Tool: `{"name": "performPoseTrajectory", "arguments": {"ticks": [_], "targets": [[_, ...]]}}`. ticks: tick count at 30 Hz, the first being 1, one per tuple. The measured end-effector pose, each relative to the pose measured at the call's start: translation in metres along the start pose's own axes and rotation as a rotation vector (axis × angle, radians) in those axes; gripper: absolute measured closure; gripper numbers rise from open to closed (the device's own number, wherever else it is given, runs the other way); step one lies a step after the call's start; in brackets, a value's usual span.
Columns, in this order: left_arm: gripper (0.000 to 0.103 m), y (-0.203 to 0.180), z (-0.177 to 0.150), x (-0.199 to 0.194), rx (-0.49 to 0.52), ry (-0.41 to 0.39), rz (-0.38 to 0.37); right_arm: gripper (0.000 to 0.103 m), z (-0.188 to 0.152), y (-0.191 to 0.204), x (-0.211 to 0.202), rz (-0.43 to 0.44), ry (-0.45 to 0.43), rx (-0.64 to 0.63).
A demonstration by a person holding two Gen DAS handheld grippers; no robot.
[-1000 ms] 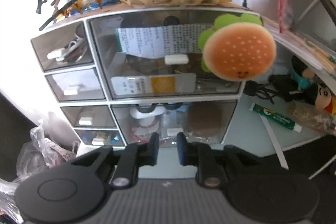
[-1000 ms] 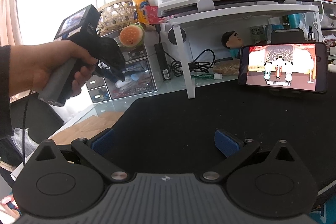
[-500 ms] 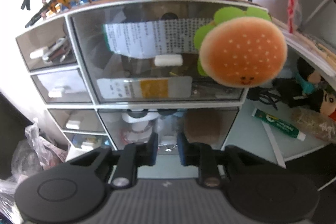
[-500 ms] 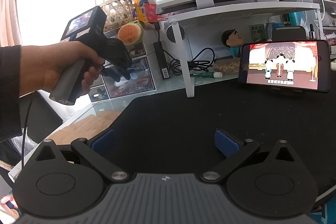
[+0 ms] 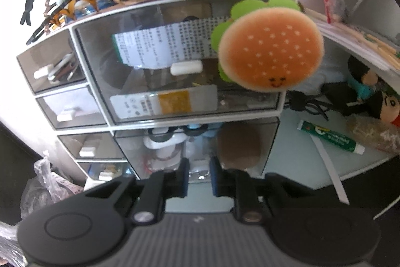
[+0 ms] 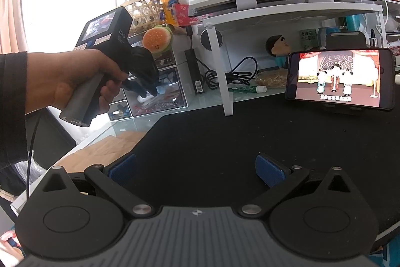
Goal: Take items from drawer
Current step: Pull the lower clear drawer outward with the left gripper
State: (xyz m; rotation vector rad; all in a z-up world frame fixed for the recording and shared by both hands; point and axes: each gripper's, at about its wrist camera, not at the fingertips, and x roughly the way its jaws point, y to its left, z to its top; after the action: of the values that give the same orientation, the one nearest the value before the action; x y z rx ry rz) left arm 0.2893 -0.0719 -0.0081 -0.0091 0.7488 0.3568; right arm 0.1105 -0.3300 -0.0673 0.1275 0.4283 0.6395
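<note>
Black desk mat [image 6: 225, 131], centre frame. Translucent grey drawer cabinet [image 5: 175, 81]: left gripper [image 5: 198, 178] narrowly parted at lowest drawer [image 5: 197, 144]. Right gripper [image 6: 196, 170] wide apart, empty.

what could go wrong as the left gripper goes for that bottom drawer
The left gripper sits narrowly parted at the clear lower large drawer, whose white handle is hidden behind the fingers, so it may miss the handle. The plush hamburger toy hangs just above and could get knocked.
</note>
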Motion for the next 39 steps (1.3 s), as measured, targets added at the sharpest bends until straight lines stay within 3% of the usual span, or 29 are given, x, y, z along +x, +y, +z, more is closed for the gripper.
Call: {"name": "performPoseTrajectory", "arguments": {"ticks": [33,34,35,36,39], "targets": [[0.085,0.002,-0.023,-0.032,0.022,0.005,-0.025,0.000,0.001,0.003,0.007,0.001,0.012,-0.016],[0.086,0.003,-0.024,-0.033,0.023,0.005,-0.026,0.000,0.001,0.004,0.007,0.001,0.012,-0.017],[0.099,0.003,-0.025,-0.034,0.024,0.004,-0.028,0.000,0.001,0.004,0.008,0.000,0.012,-0.019],[0.103,0.003,-0.025,-0.037,0.028,0.002,-0.036,0.000,0.001,0.004,0.008,0.000,0.012,-0.020],[0.103,0.001,-0.025,-0.044,0.043,0.007,-0.057,0.000,0.001,0.005,0.009,-0.001,0.013,-0.024]]}}
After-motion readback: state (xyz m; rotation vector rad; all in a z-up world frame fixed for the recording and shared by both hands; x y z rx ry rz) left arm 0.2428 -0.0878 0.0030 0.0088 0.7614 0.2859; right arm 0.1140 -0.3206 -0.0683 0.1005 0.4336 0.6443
